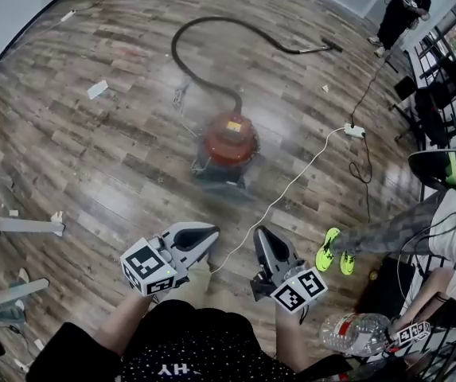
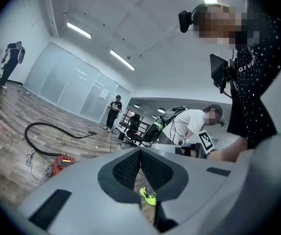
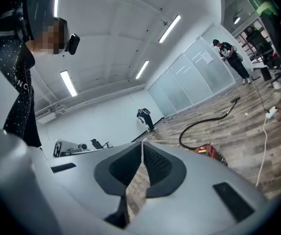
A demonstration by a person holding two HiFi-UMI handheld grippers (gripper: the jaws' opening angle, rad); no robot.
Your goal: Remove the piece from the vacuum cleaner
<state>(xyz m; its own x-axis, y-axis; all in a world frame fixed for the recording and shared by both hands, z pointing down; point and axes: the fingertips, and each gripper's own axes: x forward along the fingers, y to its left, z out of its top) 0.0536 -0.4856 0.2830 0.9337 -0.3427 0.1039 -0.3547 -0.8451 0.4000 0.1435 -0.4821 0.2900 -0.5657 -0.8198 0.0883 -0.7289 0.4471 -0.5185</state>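
Left gripper (image 1: pixel 212 234) and right gripper (image 1: pixel 262 235) both have jaws pressed together on nothing, near the person, while the red vacuum cleaner (image 1: pixel 229 142) sits well apart on the far floor, its hose (image 1: pixel 175 48) seemingly attached, though blurry.

White letters on the person's dotted shirt (image 3: pixel 17 72) read only in part ("NC", and "GIV" in the left gripper view); nothing else is legible.

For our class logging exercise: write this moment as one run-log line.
stage: pre-contact | left hand-held gripper: shut, empty | right hand-held gripper: shut, empty | vacuum cleaner: on floor ahead, untouched | hose: attached
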